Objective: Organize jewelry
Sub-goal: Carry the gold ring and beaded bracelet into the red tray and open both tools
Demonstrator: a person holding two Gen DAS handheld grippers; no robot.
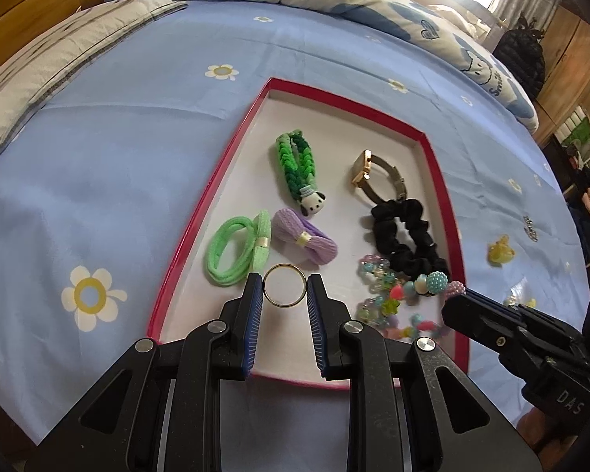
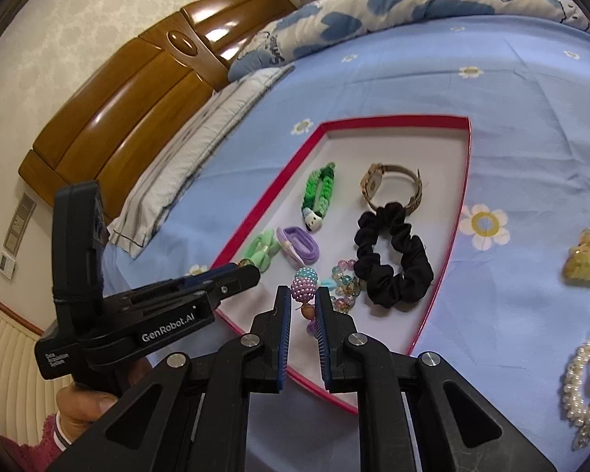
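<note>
A red-rimmed tray (image 1: pixel 200 212) is laid on a blue flowered bed sheet (image 1: pixel 118 149). In the left wrist view, a thin gold ring (image 1: pixel 285 285) is pinched between the jaws of the left gripper (image 1: pixel 285 289), which are closed only as far as the ring's width; the ring is held upright over the tray's 6 o'clock end. A green hair tie (image 1: pixel 236 253) is seen at 10 o'clock from the ring, a purple bow tie (image 1: pixel 305 240) at 12 o'clock, a braided green band with a dog charm (image 1: pixel 297 169) farther up, a gold watch (image 1: pixel 373 175) at 1 o'clock, and a black scrunchie (image 1: pixel 407 236) touching the watch strap. Pastel bead bracelets (image 1: pixel 389 299) are heaped at 3 o'clock from the ring. In the right wrist view, the right gripper (image 2: pixel 303 302) is narrowly parted, and a beaded piece with a purple-and-blue ball (image 2: pixel 305 284) is gripped between its jaws above the tray's near edge. Outside the tray, a yellow clip (image 2: pixel 584 257) is seen on the sheet at 3 o'clock, and a pearl bracelet (image 2: pixel 586 385) at 4 o'clock.
</note>
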